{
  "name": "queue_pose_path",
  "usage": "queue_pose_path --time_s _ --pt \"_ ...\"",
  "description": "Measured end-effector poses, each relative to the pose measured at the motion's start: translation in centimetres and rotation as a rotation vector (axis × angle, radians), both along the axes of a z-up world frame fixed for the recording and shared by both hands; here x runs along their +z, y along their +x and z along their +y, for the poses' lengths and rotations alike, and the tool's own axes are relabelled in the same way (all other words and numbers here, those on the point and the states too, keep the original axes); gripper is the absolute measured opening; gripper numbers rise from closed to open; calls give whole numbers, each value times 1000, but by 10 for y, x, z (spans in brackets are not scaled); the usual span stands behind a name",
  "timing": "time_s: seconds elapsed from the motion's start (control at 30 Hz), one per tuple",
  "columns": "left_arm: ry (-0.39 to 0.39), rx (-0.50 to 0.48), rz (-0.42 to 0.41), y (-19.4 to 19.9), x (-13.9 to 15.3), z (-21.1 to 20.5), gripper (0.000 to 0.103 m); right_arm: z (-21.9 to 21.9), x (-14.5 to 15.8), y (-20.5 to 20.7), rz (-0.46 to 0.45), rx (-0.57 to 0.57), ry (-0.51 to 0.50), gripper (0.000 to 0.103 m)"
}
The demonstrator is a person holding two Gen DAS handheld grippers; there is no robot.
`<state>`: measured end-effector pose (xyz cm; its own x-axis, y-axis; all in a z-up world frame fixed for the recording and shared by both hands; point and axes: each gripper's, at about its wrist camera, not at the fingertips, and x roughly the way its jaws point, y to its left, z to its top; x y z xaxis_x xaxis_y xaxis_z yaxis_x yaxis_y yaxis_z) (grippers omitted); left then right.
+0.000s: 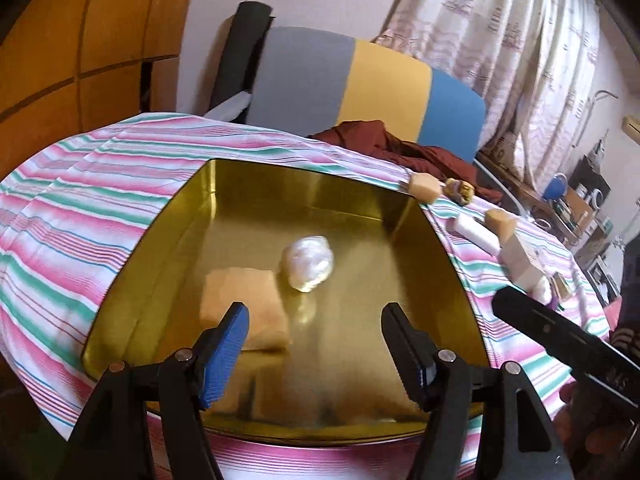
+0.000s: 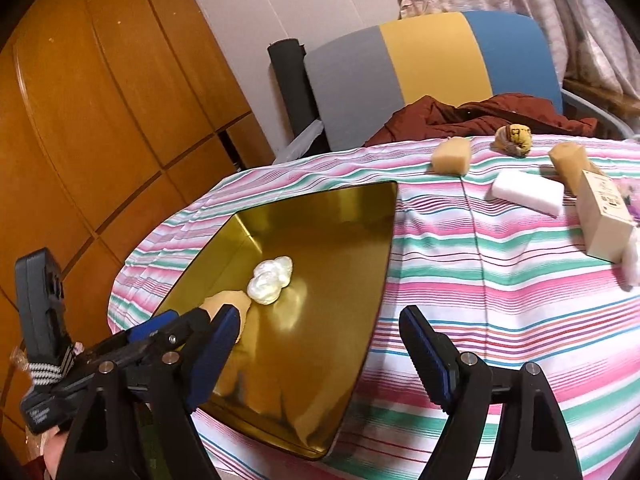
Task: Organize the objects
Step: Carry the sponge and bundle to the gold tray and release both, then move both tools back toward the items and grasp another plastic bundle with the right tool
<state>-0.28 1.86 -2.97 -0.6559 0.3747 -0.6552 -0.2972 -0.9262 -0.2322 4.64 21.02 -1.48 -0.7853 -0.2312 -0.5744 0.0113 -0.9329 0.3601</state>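
Note:
A gold tin tray (image 1: pixel 280 184) lies on the striped tablecloth (image 1: pixel 80 208). In it are a tan sponge block (image 1: pixel 240 288) and a white crumpled ball (image 1: pixel 307 263), close together. My left gripper (image 1: pixel 316 312) hangs open over the tray's near part with nothing between its fingers. In the right wrist view my right gripper (image 2: pixel 320 314) stands open over the tray's (image 2: pixel 320 208) right rim, empty. On the cloth to the right lie a tan block (image 2: pixel 451 156), a brown-yellow ball (image 2: pixel 513 140), a white block (image 2: pixel 527 192), a tan prism (image 2: pixel 568 164) and a cream box (image 2: pixel 604 216).
A chair (image 2: pixel 432 56) with a grey, yellow and blue back stands behind the table, a maroon cloth (image 2: pixel 480 116) heaped on it. Wooden cabinet doors (image 2: pixel 100 100) fill the left. Curtains (image 1: pixel 500 40) and cluttered shelves are at the far right.

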Motion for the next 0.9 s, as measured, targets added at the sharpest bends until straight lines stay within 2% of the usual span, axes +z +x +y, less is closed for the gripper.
queue_pose_path --time_s 0.33,0.9 --pt "13 -105 60 20 13 26 70 32 3 10 6 -78 23 82" --pt "34 -284 55 44 25 100 70 129 -12 34 -60 -256 104 82"
